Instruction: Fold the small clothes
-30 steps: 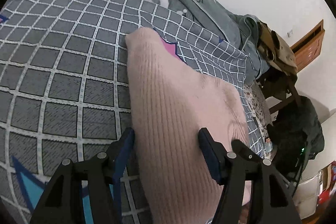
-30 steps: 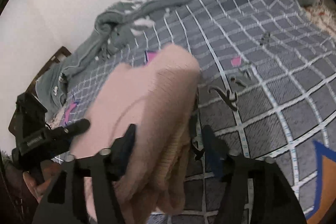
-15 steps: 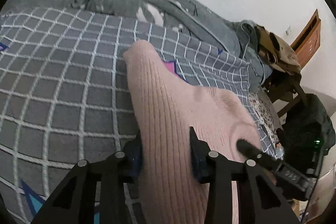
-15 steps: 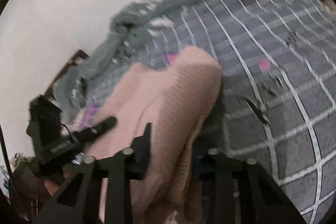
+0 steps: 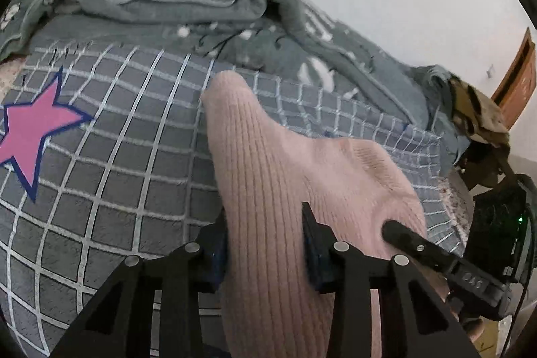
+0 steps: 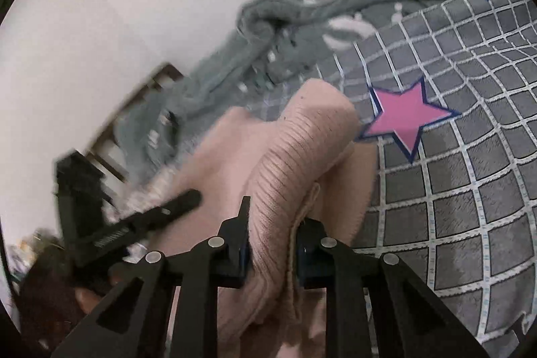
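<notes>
Over checked bedspread [image 5: 100, 156], both tools clamp pink knit [image 5: 268, 190]; right view alone shows doubled edge

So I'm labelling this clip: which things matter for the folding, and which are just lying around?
Job: pink sweater, left gripper, right gripper, both shut on it.
Lying about: checked bedspread, grey blanket, clothes pile.

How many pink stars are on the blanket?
1 in each view, probably the same pink star, just beside the pink knit garment on the checked blanket. The garment and both tongs cover part of the blanket, so more stars may be hidden.
</notes>
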`<state>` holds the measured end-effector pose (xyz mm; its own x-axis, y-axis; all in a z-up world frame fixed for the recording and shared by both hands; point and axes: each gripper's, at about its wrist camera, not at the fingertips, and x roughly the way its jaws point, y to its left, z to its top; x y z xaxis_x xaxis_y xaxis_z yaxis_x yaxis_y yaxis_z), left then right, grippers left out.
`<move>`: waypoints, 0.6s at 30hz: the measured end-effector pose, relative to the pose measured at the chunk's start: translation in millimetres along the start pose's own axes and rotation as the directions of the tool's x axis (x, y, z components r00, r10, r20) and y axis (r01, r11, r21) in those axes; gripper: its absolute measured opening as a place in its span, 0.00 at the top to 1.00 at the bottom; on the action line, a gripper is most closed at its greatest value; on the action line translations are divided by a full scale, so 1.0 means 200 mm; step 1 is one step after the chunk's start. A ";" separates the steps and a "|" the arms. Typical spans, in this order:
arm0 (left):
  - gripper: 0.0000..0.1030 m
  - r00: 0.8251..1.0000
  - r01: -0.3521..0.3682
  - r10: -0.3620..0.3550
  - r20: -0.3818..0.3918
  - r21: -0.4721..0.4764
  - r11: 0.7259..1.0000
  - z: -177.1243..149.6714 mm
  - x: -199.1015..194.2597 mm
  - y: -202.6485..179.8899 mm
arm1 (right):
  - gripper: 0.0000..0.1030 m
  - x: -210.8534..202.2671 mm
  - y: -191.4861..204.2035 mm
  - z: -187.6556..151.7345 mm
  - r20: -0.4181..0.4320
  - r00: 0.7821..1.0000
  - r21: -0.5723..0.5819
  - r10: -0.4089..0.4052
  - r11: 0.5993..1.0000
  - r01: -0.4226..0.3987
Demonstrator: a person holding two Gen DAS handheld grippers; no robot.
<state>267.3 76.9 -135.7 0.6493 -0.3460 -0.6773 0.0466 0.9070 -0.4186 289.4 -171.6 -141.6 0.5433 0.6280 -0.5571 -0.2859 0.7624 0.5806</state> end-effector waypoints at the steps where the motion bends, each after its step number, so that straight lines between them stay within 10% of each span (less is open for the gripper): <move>1: 0.62 1.000 -0.010 0.010 -0.010 -0.006 1.000 -0.02 0.03 0.02 | 0.78 0.03 0.01 -0.01 -0.015 0.999 -0.020 -0.038 0.999 0.038; 8: 0.48 0.996 -0.082 0.078 0.047 0.073 0.994 -0.09 0.01 0.00 | 0.52 -0.03 0.00 -0.09 -0.007 0.979 -0.158 -0.204 0.967 0.200; 18: 0.42 0.956 -0.267 0.256 0.145 0.062 0.962 -0.11 -0.22 0.08 | 0.52 -0.28 0.15 -0.10 0.108 0.934 -0.252 -0.341 0.899 0.357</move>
<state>221.9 100.9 -125.7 0.7423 -0.0639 -0.6671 -0.0811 0.9796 -0.1840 234.2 -181.1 -106.2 0.6901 0.3100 -0.6540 -0.2621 0.9493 0.1735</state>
